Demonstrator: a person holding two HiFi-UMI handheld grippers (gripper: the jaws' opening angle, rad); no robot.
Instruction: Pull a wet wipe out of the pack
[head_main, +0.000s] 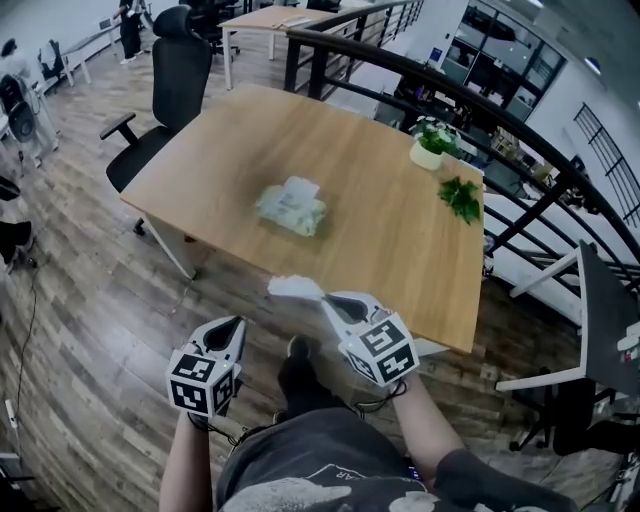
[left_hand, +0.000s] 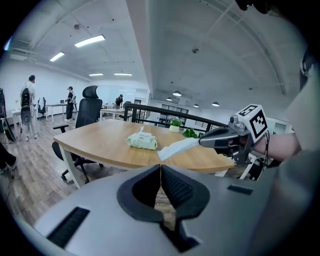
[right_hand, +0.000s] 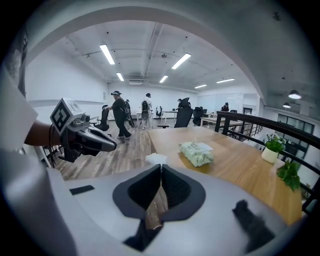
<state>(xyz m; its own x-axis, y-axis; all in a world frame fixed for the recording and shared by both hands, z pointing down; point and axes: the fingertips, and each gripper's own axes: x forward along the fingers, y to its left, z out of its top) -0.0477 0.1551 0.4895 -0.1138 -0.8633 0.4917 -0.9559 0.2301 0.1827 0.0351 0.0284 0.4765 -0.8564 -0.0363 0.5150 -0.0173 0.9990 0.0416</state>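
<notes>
Evidently the pull is done: at lower left the left gripper (head_main: 237, 322) is closed on nothing, and at lower centre the right gripper (head_main: 322, 298) pinches a wipe (head_main: 293, 287) hanging free of the pack (head_main: 291, 208). The pack lies at frame centre on the table (head_main: 380, 190), well apart from the wipe; judged complete.

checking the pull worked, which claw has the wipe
The right claw: the white wipe sticks out of its shut tips. The left claw is shut and empty.
</notes>
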